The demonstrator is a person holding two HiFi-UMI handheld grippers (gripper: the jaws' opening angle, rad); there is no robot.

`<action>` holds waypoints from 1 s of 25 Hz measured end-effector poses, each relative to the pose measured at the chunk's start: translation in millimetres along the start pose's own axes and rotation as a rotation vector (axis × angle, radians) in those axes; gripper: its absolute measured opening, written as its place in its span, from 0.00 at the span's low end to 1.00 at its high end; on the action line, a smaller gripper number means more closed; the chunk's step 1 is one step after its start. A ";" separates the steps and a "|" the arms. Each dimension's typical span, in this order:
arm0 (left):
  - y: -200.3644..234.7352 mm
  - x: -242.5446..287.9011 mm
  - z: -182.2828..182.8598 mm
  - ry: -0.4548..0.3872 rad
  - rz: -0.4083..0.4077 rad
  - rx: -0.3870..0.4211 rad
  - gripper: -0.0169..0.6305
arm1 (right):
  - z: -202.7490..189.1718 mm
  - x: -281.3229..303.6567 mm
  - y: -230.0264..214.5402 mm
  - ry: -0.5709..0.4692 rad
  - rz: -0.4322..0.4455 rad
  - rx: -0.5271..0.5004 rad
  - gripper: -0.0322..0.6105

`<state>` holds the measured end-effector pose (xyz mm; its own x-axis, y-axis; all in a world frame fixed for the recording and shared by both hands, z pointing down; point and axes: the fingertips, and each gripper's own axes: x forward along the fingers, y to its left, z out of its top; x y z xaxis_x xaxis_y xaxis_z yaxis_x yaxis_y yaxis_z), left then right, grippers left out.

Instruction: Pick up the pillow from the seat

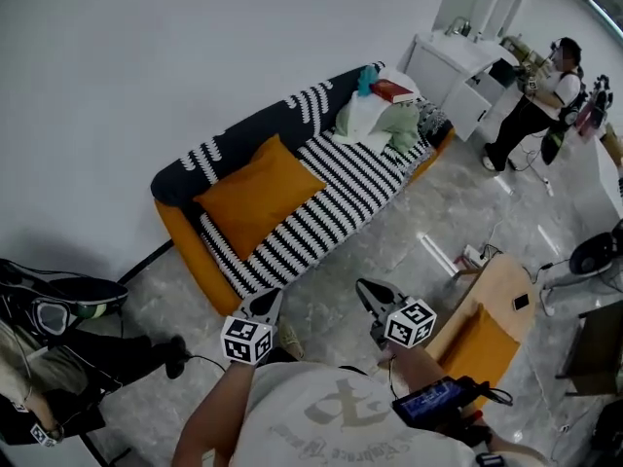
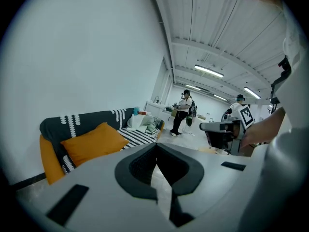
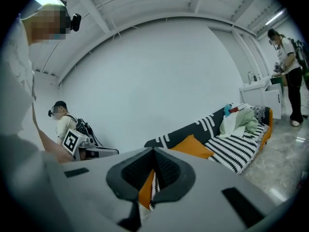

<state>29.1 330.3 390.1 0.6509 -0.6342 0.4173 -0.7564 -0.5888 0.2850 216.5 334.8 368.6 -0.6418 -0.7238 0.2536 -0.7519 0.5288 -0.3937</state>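
An orange pillow (image 1: 258,193) leans against the backrest at the left end of a sofa (image 1: 360,188) with a black-and-white striped cover. The pillow also shows in the left gripper view (image 2: 91,141) and in the right gripper view (image 3: 193,146). My left gripper (image 1: 265,305) and right gripper (image 1: 368,290) hover over the floor in front of the sofa, well short of the pillow. In both gripper views the jaws (image 2: 156,151) (image 3: 153,156) stand shut with nothing between them.
A heap of clothes (image 1: 380,120) and a red book (image 1: 392,90) lie at the sofa's far end. A white cabinet (image 1: 458,66) and a standing person (image 1: 531,105) are beyond it. A wooden chair with an orange cushion (image 1: 487,329) stands at my right, black bags (image 1: 49,300) at my left.
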 end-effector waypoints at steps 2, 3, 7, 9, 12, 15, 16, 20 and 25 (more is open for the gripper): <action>13.2 12.3 4.9 -0.004 -0.003 -0.015 0.04 | 6.3 16.2 -9.3 0.008 -0.002 -0.009 0.07; 19.3 17.7 3.9 -0.004 -0.005 -0.021 0.04 | 6.6 23.9 -14.2 0.013 -0.004 -0.012 0.07; 46.9 32.7 -0.3 -0.007 -0.006 -0.034 0.04 | 7.0 55.8 -28.5 0.016 -0.008 -0.027 0.07; 64.0 36.3 10.9 -0.014 -0.006 -0.033 0.04 | 16.9 73.7 -29.3 0.016 -0.006 -0.031 0.07; 89.4 36.2 36.3 -0.026 0.002 -0.040 0.04 | 37.9 98.2 -26.3 0.023 -0.008 -0.040 0.07; 114.4 33.5 56.1 -0.040 0.011 -0.053 0.04 | 57.2 124.2 -24.5 0.028 -0.013 -0.050 0.07; 121.8 32.2 60.8 -0.042 0.013 -0.054 0.04 | 62.8 132.5 -23.9 0.028 -0.014 -0.052 0.07; 136.1 22.3 68.2 -0.048 0.027 -0.055 0.04 | 78.1 148.4 -21.4 0.016 -0.015 -0.070 0.07; 139.9 5.7 74.6 -0.058 0.058 -0.060 0.04 | 87.0 148.9 -8.4 0.017 0.006 -0.082 0.07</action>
<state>-68.2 207.0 368.0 0.6074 -0.6955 0.3840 -0.7942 -0.5204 0.3136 140.4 184.0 332.8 -0.6483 -0.7133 0.2662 -0.7573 0.5681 -0.3220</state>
